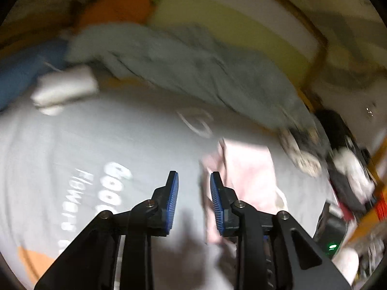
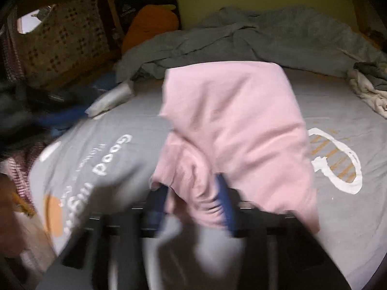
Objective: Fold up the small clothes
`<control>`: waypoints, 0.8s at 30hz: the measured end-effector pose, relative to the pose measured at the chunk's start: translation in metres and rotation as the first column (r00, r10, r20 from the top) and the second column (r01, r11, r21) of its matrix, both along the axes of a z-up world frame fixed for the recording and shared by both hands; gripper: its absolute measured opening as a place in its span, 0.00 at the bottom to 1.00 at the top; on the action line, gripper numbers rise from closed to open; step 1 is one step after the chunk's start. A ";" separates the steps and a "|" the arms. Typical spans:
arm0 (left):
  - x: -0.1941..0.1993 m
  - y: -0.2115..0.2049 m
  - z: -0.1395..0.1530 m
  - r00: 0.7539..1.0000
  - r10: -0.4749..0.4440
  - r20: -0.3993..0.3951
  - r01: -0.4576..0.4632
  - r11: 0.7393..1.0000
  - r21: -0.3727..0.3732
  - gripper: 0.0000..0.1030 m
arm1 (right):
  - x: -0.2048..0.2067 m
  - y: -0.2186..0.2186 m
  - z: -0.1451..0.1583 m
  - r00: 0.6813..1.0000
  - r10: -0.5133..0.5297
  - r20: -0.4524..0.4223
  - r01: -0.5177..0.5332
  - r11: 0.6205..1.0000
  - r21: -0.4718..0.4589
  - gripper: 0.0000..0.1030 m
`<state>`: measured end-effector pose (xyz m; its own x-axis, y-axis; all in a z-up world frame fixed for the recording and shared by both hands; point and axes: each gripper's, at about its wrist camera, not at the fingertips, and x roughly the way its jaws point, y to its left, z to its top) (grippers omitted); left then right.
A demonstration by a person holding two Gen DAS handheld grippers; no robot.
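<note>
A pale pink garment (image 2: 237, 120) lies partly folded on the grey printed bed sheet (image 2: 350, 111). Its near, bunched edge sits between the blue pads of my right gripper (image 2: 191, 186), which is blurred. The jaws stand wide apart and the cloth drapes over the right-hand finger. In the left wrist view the same pink garment (image 1: 249, 169) lies just beyond and to the right of my left gripper (image 1: 193, 174). That gripper hovers over the sheet (image 1: 108, 133) with a narrow gap and nothing between its pads.
A rumpled grey-green blanket (image 2: 266, 38) runs along the far side of the bed, with an orange cushion (image 2: 150, 24) behind it. A white roll (image 2: 111, 99) lies at the left and crumpled pale clothes (image 2: 367, 89) at the right. A checked bag (image 2: 63, 38) stands far left.
</note>
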<state>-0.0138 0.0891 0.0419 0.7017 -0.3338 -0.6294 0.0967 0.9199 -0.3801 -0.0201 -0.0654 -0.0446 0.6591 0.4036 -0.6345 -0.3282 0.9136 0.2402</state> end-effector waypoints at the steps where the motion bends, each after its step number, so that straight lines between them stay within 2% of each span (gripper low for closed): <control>1: 0.008 -0.009 -0.003 0.999 -0.040 -0.023 0.040 0.999 -0.003 0.26 | -0.007 -0.001 0.002 1.000 0.002 0.011 -0.002 1.000 -0.001 0.58; 3: 0.021 -0.025 -0.002 0.996 -0.067 -0.052 0.067 0.998 -0.003 0.26 | -0.015 -0.004 0.007 1.000 -0.003 0.028 0.003 1.000 -0.019 0.58; 5: 0.034 -0.039 0.004 0.991 -0.117 -0.059 0.115 0.993 -0.024 0.25 | -0.030 -0.015 0.011 0.997 -0.056 0.055 0.058 0.998 -0.034 0.58; 7: 0.047 -0.054 0.013 0.984 -0.171 -0.041 0.169 0.985 -0.042 0.25 | -0.046 -0.032 0.021 0.988 -0.123 0.098 0.124 0.992 -0.006 0.58; 9: 0.058 -0.069 0.019 0.982 -0.184 -0.033 0.184 0.983 -0.005 0.25 | -0.056 -0.053 0.034 0.968 -0.201 0.154 0.199 0.980 0.027 0.57; 11: 0.069 -0.085 0.017 0.982 -0.188 -0.031 0.189 0.981 0.034 0.25 | -0.056 -0.073 0.049 0.942 -0.274 0.196 0.269 0.962 0.050 0.39; 12: 0.074 -0.089 0.014 0.983 -0.179 -0.037 0.181 0.982 0.054 0.25 | -0.050 -0.081 0.053 0.934 -0.293 0.203 0.288 0.956 0.057 0.34; 14: 0.085 -0.096 0.000 0.987 -0.148 -0.059 0.154 0.983 0.103 0.25 | -0.020 -0.094 0.059 0.936 -0.305 0.173 0.298 0.952 0.066 0.08; 16: 0.092 -0.095 -0.017 0.991 -0.092 -0.099 0.105 0.985 0.139 0.25 | 0.013 -0.104 0.059 0.950 -0.291 0.113 0.278 0.954 0.116 0.04; 19: 0.093 -0.087 -0.044 0.987 -0.045 -0.153 0.064 0.991 0.120 0.25 | 0.058 -0.104 0.047 0.965 -0.260 0.028 0.252 0.953 0.170 0.04; 21: 0.091 -0.081 -0.059 0.984 -0.019 -0.177 0.041 0.992 0.120 0.25 | 0.086 -0.096 0.025 0.972 -0.230 -0.052 0.236 0.960 0.153 0.04; 24: 0.091 -0.074 -0.078 0.983 -0.012 -0.185 0.035 0.992 0.122 0.27 | 0.104 -0.085 -0.001 0.973 -0.218 -0.076 0.224 0.971 0.085 0.04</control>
